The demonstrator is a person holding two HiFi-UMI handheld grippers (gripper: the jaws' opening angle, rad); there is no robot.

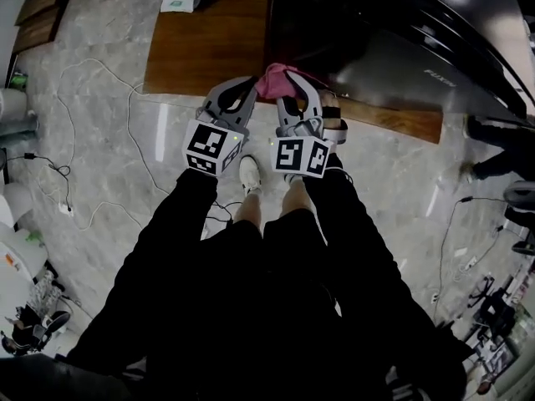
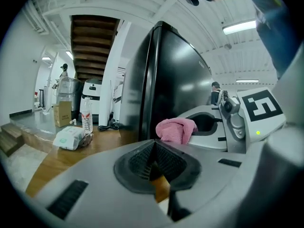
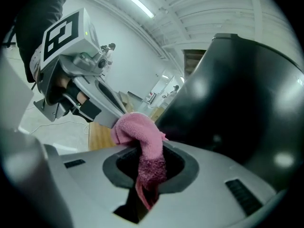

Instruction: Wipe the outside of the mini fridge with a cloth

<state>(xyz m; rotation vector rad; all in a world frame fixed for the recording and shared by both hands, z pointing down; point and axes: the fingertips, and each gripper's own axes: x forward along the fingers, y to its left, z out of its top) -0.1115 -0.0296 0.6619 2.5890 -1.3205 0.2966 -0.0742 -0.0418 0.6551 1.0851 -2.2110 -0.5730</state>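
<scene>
The right gripper [image 3: 147,175] clamps its jaws on the pink terry cloth [image 3: 141,134]; the left gripper [image 2: 153,163] has its jaws closed, empty. The glossy black mini fridge [image 1: 418,32] fills the upper right; best press the cloth flat against it, wiping in overlapping strokes.

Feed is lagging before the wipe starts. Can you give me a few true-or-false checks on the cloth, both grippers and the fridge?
1. The pink terry cloth is clamped in the right gripper. True.
2. The left gripper has its fingers wide apart. False: they are together, with nothing between them.
3. The glossy black mini fridge stands on a brown wooden platform. True.
4. The white soft packet lies on top of the fridge. False: it lies on the platform, off to the fridge's side.
</scene>
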